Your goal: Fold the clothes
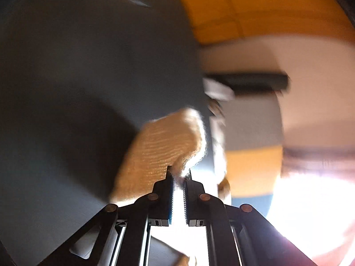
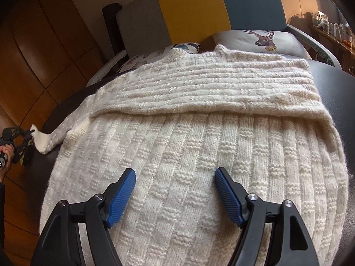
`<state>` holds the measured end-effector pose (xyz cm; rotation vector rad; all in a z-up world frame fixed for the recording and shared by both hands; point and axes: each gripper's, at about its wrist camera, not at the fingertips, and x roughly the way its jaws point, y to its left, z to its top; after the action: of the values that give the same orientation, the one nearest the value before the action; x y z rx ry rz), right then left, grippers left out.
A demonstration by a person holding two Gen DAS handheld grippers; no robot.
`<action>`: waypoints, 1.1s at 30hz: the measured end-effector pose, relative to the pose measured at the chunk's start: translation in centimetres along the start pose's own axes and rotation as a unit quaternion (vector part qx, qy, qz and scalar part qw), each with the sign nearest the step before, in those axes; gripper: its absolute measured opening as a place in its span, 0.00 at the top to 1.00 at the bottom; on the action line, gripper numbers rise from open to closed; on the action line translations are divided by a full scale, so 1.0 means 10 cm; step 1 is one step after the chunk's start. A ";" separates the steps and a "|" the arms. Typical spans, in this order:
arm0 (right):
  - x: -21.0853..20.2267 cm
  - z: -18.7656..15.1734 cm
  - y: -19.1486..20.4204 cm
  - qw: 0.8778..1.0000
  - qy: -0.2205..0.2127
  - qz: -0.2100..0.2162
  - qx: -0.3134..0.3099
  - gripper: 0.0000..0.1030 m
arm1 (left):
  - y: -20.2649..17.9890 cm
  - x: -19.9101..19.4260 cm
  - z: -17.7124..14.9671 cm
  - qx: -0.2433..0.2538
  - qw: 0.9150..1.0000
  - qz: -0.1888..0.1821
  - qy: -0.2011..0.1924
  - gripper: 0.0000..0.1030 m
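- Cream knitted sweater (image 2: 199,150) spread flat across a dark table (image 2: 332,93), filling most of the right wrist view; ribbed and basket-weave texture clear
- Far part of the sweater folded over toward the camera, its ribs running crosswise, forming a thick band above the flat body
- One sleeve (image 2: 57,137) stretched out to the left, past the table's edge; cuff end pinched in the left gripper (image 2: 31,133), small at the far left of that view and held by a person's hand (image 2: 5,153)
- Left gripper (image 1: 178,177) seen close in its own view, blurred by motion; toothed fingers nearly together, closed on the cream cuff (image 1: 164,148), which bulges out beyond the tips; dark table surface (image 1: 77,77) behind it
- Right gripper (image 2: 175,175) poised low above the near middle of the sweater body; blue ribbed pads (image 2: 122,197) spread wide apart, nothing between them; contact with the knit not discernible
- Beyond the table, a sofa with grey, yellow and blue back panels (image 2: 193,11); a cushion printed with a deer's head (image 2: 261,40) just behind the sweater's far edge; a second patterned cushion (image 2: 186,47) to its left
- Brown wooden panelling (image 2: 44,44) along the left; shelves of small objects (image 2: 328,26) at the far right, too small to identify
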<state>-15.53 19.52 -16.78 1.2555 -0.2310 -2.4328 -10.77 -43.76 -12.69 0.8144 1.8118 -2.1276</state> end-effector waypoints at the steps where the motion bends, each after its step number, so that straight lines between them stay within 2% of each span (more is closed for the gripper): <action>1: 0.00 0.00 0.00 1.000 0.000 0.001 0.001 0.26 | -0.22 0.07 -0.11 0.028 1.000 -0.007 0.010 0.93; 5: -0.01 0.00 -0.02 1.000 -0.002 0.007 0.005 0.26 | -1.01 0.45 -0.69 0.125 0.990 -0.026 0.062 0.93; 10: -0.01 0.00 -0.05 1.000 -0.002 0.013 0.009 0.26 | -1.64 1.08 -1.42 0.191 0.972 -0.031 0.132 0.93; 15: -0.03 0.00 -0.08 1.000 -0.004 0.024 0.019 0.26 | -1.86 1.71 -2.14 0.244 0.949 0.002 0.198 0.93; 19: -0.07 0.01 -0.10 0.999 0.001 0.034 0.021 0.26 | -1.81 1.99 -2.56 0.276 0.932 0.034 0.233 0.93; 21: -0.12 0.04 -0.09 0.999 0.001 0.035 0.021 0.31 | -1.75 2.06 -2.72 0.279 0.925 0.042 0.255 0.91; 22: -0.14 0.06 -0.09 0.999 0.000 0.035 0.021 0.46 | -1.69 2.01 -2.75 0.274 0.924 0.039 0.265 0.90; 23: -0.18 0.10 -0.09 0.998 -0.006 0.051 0.029 0.54 | -1.65 1.95 -2.77 0.269 0.923 0.033 0.273 0.86; 27: -0.19 0.41 -0.07 0.980 -0.010 0.171 0.102 0.54 | -1.62 1.63 -2.55 0.241 0.933 -0.023 0.267 0.70; 30: 0.06 0.68 0.05 0.968 0.007 0.205 0.144 0.51 | -1.50 1.42 -2.27 0.209 0.945 -0.051 0.245 0.65; 33: 0.39 0.89 0.09 0.962 0.017 0.193 0.193 0.51 | -1.26 1.16 -1.94 0.174 0.956 -0.068 0.227 0.61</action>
<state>-24.57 16.79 -14.15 1.2614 -0.8895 -2.0848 -21.63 -20.37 -10.04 1.3986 1.7448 -2.5582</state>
